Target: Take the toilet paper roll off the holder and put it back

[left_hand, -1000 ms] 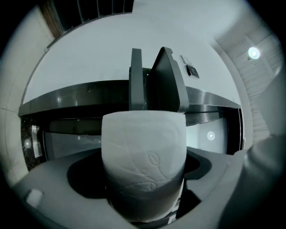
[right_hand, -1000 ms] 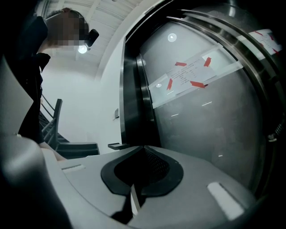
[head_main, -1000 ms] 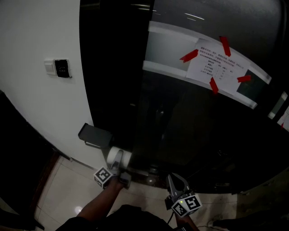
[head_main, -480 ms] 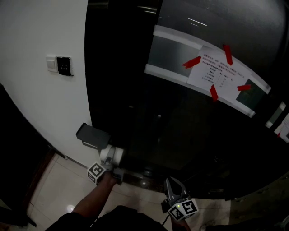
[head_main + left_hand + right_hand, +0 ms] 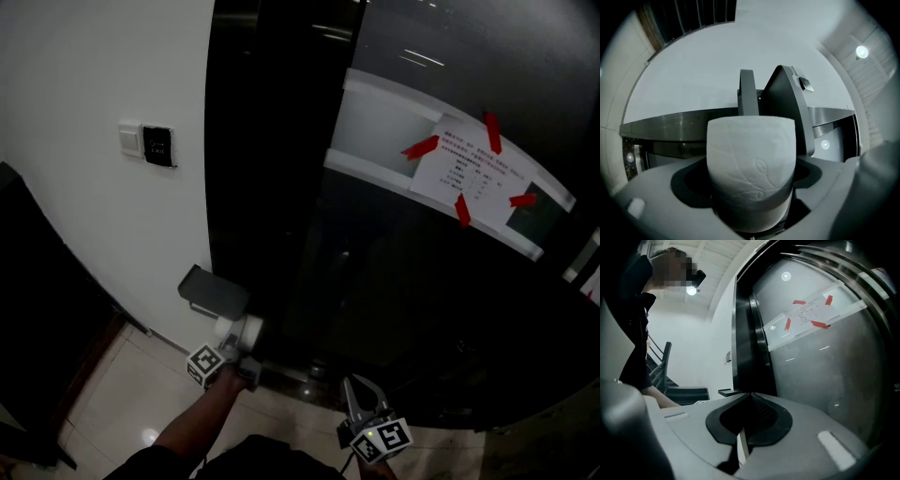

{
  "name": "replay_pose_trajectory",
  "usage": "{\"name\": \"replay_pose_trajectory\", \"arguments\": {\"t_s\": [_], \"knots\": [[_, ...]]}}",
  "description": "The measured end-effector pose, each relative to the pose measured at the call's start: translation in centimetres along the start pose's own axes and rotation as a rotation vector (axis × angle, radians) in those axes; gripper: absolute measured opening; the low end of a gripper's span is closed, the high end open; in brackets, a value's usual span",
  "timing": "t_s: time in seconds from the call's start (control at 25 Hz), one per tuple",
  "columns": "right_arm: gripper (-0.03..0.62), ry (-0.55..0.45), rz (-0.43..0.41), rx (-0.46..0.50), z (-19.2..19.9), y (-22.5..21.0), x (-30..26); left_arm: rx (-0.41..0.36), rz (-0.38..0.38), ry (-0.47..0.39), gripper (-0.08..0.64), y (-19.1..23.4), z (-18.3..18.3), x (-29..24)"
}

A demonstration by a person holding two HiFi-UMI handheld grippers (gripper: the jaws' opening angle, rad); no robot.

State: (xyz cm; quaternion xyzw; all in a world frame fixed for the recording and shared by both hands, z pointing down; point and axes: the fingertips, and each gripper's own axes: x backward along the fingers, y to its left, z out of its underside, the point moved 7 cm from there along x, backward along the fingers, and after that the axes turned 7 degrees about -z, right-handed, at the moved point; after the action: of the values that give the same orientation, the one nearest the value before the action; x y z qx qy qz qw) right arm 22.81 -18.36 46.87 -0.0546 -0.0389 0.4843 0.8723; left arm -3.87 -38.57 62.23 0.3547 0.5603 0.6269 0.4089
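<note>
Left gripper pinches toilet paper roll just below wall holder. Right gripper low at near right, jaws pressed together.

The holder hangs close above my roll, white wall behind. A dark door blocks my right; floor below-left is open.

This looks like a corridor in an office or public building, not a home. A tall dark glass door carries a frosted band with a printed notice stuck on with red tape (the print is too small to read). On the white wall beside it sit a switch and a keypad. The floor is glossy tile, a stair rises nearby, and a round light sits in a slatted ceiling.
</note>
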Motion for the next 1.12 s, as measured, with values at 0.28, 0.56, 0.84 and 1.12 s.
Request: {"name": "replay_pose_trajectory", "arguments": {"t_s": [0.28, 0.56, 0.84, 1.12], "knots": [[0.014, -0.008, 0.009, -0.01, 0.3, 0.3, -0.9, -0.004, 0.023, 0.025, 0.474, 0.1, -2.1, 0.0], [0.014, -0.009, -0.01, -0.007, 0.2, 1.1, -1.8, 0.034, 0.066, 0.043, 0.474, 0.3, -4.0, 0.1], [0.014, -0.021, -0.003, -0.018, 0.1, 1.4, -1.8, 0.091, 0.087, 0.037, 0.474, 0.2, -4.9, 0.1], [0.014, -0.033, -0.004, -0.048, 0.3, 1.6, -2.0, 0.027, 0.07, 0.012, 0.474, 1.2, -7.3, 0.5]]}}
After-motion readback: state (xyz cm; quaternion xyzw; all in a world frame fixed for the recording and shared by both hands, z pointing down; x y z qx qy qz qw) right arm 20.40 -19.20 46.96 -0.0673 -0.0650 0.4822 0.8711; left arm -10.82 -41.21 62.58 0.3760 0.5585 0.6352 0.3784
